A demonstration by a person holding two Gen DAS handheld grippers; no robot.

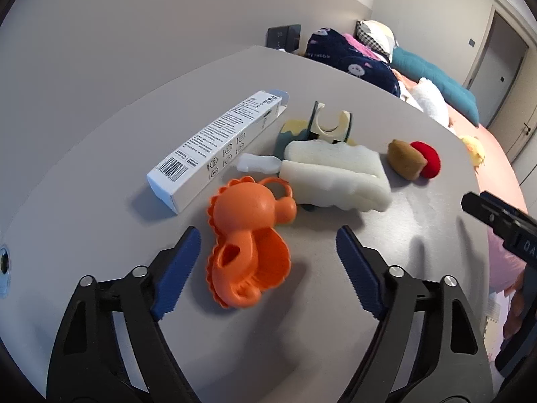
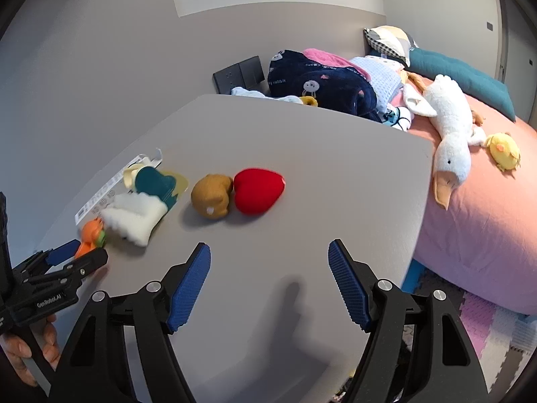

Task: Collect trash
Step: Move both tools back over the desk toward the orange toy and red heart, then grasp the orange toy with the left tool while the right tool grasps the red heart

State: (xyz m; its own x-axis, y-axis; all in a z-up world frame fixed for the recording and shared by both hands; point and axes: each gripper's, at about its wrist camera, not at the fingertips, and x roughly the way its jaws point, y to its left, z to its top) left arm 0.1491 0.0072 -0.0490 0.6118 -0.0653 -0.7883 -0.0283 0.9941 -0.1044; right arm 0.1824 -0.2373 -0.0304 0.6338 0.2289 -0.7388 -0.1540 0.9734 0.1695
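Observation:
On the grey table (image 1: 100, 154) lie an orange plastic toy (image 1: 250, 238), a long white carton with a barcode (image 1: 214, 144), a white foam block (image 1: 335, 174), a teal and yellow piece with a cream part (image 1: 315, 127), and a brown plush with a red heart (image 1: 416, 159). My left gripper (image 1: 268, 262) is open, its blue fingers on either side of the orange toy, not touching it. My right gripper (image 2: 268, 282) is open and empty above bare table, short of the brown plush (image 2: 211, 199) and red heart (image 2: 258, 189). The left gripper (image 2: 72, 257) shows in the right wrist view.
A bed with a pink cover (image 2: 486, 235) stands right of the table, with a white goose plush (image 2: 449, 134), a yellow chick (image 2: 503, 151), folded dark blankets (image 2: 322, 84) and pillows. The table's right edge (image 2: 423, 208) drops to foam floor mats (image 2: 486, 329). A wall stands behind.

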